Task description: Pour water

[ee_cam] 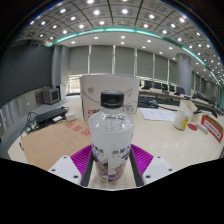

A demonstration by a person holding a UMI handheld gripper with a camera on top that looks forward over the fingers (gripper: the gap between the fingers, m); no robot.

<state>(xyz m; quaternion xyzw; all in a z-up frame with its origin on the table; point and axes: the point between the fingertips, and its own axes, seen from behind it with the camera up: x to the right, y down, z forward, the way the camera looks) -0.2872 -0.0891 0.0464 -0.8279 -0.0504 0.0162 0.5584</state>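
Currently my claw (pixel 112 168) is closed on a clear plastic water bottle (pixel 112 140): both fingers, each with a magenta pad (pixel 84 160), press against the bottle's lower body from either side. The bottle stands upright between them. Its black cap (pixel 112 99) is on. A white label with dark print wraps the lower part, and I cannot read the print. Whether the bottle's base touches the counter (pixel 60 140) is hidden behind my fingers.

Directly behind the bottle stands a white paper cup (pixel 97 93) with a red band near its rim, upright, its mouth above the bottle's cap level. The counter surface around both is light tan.

Toward the counter's far right edge sits a small yellowish container (pixel 181 120) beside a red-and-white box (pixel 211 126), and white papers (pixel 157 114) lie near them. At the far left stands a dark piece of equipment (pixel 43 112). Beyond the counter are windows and a ceiling with a ring of lights.
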